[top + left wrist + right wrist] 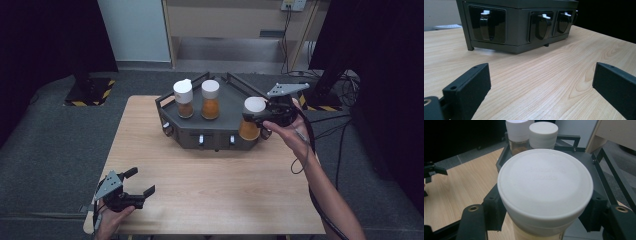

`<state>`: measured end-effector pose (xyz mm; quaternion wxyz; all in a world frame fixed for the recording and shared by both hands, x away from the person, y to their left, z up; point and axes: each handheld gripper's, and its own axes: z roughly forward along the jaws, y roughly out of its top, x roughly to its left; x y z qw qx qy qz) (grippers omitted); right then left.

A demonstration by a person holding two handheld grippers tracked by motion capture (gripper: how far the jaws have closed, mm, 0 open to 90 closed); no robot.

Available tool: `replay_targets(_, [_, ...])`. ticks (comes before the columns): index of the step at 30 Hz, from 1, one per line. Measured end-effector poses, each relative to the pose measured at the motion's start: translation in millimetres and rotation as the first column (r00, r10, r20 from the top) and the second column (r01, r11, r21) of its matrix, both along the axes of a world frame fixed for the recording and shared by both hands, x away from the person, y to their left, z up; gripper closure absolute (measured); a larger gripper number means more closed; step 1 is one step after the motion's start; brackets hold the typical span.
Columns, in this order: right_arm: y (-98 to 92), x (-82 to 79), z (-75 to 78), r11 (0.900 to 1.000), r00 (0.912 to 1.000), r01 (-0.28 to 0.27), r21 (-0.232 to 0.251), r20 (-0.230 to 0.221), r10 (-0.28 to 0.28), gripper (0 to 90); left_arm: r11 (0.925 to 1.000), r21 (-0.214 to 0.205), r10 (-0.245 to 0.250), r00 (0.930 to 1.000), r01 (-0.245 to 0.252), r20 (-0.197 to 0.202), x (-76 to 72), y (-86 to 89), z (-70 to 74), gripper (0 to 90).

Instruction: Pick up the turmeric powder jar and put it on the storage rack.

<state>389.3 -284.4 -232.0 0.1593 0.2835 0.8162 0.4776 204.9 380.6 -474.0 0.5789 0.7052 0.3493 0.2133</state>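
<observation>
A jar of orange-brown spice with a white lid (249,131) hangs at the right end of a dark grey rack (220,134), with my right gripper (256,118) shut on it just under the lid. In the right gripper view the lid (545,182) sits between the two black jaws of that gripper (544,211). Two more white-lidded jars (184,98) (210,99) stand upright in the rack's left half. My left gripper (140,181) rests open near the table's near-left corner, with nothing in it. Its jaws (541,82) stand wide apart over bare wood, facing the rack's front (516,42).
The rack's front wall carries several black knobs with white marks (486,25). Thin metal rails (609,170) rim the rack. The wooden table (215,190) stands on dark carpet. Cables (320,130) trail off its right side. A cabinet stands behind.
</observation>
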Motion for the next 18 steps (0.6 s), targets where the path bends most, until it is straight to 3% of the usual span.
replay_targets(18, [23.0,37.7,20.6,0.9985,0.9985,0.054,0.007,0.002,-0.054,33.6,1.0,-0.006,0.003,1.0,-0.003,0.0,-0.1,0.8,-0.7,0.7])
